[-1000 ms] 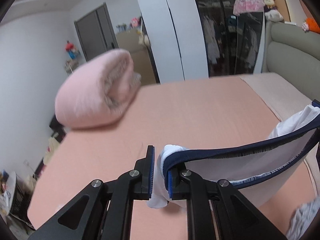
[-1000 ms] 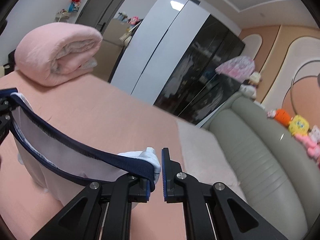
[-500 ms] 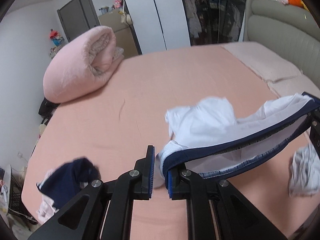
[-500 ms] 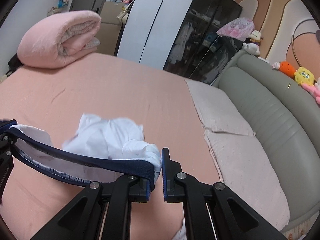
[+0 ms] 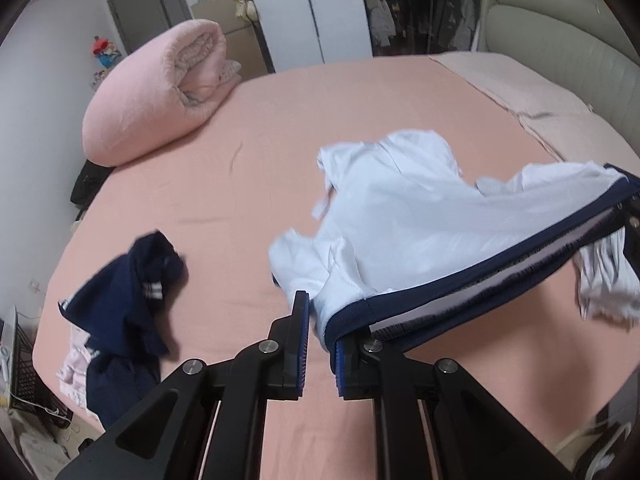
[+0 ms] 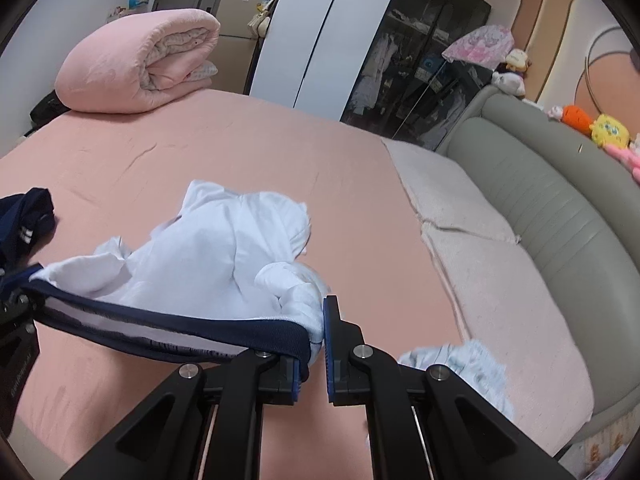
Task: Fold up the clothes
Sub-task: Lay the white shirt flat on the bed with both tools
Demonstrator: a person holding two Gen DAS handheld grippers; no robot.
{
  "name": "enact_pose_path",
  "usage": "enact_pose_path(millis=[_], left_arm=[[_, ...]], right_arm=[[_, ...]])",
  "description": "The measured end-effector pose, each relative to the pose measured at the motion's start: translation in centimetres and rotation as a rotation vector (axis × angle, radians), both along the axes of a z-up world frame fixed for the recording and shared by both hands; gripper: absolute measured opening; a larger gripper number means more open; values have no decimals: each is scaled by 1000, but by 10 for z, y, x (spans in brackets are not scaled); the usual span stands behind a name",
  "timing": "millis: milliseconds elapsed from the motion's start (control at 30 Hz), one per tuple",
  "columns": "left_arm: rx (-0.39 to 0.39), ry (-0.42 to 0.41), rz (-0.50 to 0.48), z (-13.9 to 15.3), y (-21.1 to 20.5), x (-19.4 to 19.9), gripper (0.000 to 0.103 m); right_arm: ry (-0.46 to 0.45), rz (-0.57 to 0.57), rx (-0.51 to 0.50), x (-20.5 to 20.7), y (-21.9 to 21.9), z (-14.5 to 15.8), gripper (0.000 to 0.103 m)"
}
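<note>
Pink-sheeted bed (image 5: 248, 184) in a bedroom, rolled pink duvet (image 5: 156, 96) at far corner, wardrobe (image 6: 416, 56) behind, white navy-hemmed garment (image 5: 404, 232) stretched over the bed, both grippers' fingers, left (image 5: 319, 320) and right (image 6: 316, 338), clenched on its hem.

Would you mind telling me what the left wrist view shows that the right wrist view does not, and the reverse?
Only the left wrist view shows the left tongs closed on the navy hem, and the pale pink cloth beneath the navy garment.

Only the right wrist view shows the right tongs closed on the hem's other end, and the plush toys on the headboard.

Both show the white garment stretched between the tongs and draped onto the pink bed, the rolled pink quilt and the wardrobe.
</note>
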State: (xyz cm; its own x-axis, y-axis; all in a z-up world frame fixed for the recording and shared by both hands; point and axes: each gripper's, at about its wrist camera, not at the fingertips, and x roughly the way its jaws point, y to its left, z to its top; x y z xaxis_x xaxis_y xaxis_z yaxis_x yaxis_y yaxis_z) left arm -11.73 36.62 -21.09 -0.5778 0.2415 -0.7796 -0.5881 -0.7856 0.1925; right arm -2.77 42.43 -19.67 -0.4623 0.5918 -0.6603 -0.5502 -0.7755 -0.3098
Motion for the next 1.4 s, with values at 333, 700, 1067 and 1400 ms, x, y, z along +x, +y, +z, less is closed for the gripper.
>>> enact_pose_path(millis=[333,700,1067,1400], left_arm=[[-36,-139,3,-42,-15,25,11],[16,-223,42,-81,-34,45,11],[42,-295,54,-96,-44,48,11],[-10,-375,105,-116,-51,44,11]], right_arm=[[-19,2,-17,41,-15,-40,4],[-31,-50,-122,70,-21,-92,4],[-4,-112,-247,90,-18,-134,4],[51,-192,-361,97,-17,-155,5]])
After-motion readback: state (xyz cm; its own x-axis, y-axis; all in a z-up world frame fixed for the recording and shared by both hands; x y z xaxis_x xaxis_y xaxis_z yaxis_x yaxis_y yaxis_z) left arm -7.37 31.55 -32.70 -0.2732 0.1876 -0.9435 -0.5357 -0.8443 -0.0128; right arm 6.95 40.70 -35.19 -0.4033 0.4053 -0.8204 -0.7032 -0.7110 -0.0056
